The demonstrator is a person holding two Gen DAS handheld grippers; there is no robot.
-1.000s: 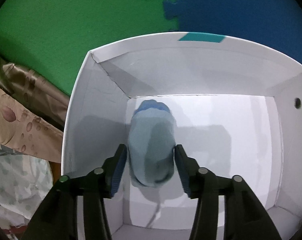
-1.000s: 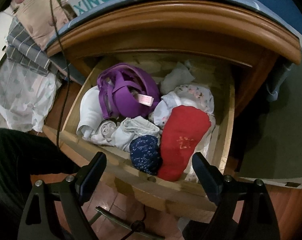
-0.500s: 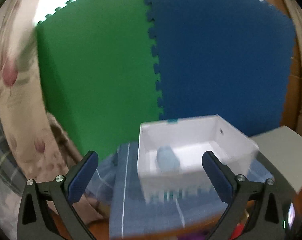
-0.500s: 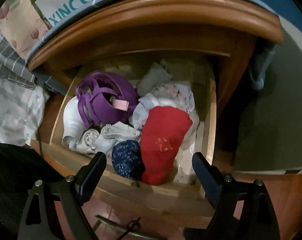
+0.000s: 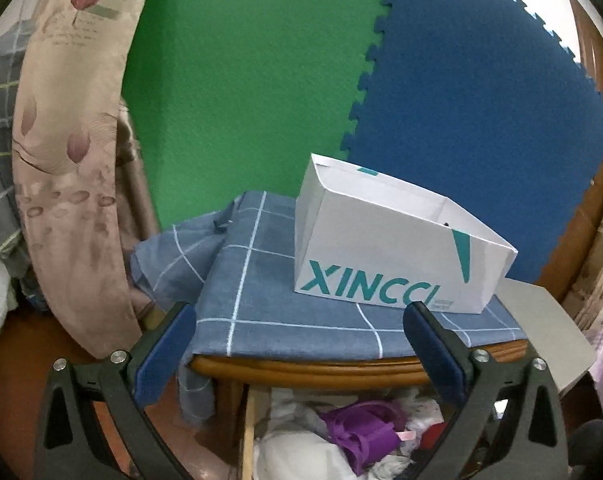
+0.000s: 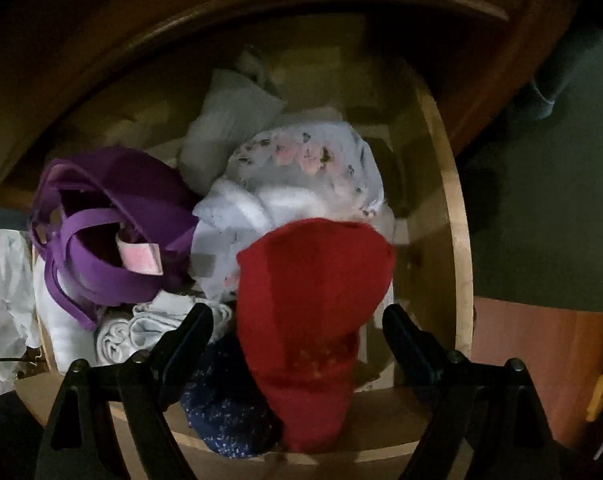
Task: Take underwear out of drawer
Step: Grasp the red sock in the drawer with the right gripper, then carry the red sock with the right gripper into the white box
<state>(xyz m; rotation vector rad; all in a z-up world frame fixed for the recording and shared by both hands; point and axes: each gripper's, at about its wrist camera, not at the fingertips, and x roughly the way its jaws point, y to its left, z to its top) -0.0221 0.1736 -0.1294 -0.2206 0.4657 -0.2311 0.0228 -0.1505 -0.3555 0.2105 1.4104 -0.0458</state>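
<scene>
Just red underwear [image 6: 313,312] between closing right hand-held gripper [image 6: 297,322] pads, untouched.

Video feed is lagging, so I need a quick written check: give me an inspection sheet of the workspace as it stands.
Surface: wooden nightstand top under blue checked cloth.
Job's things: open wooden drawer holding red underwear, purple bra, white floral garment, navy speckled roll.
Clutter: white XINCCI cardboard box on the cloth.
Grippers: left claw open, empty; right claw straddling the red underwear, jaws just closing, pads not pressing.
Cables: nothing seen.
Surroundings: green and blue foam mats, floral curtain.
</scene>
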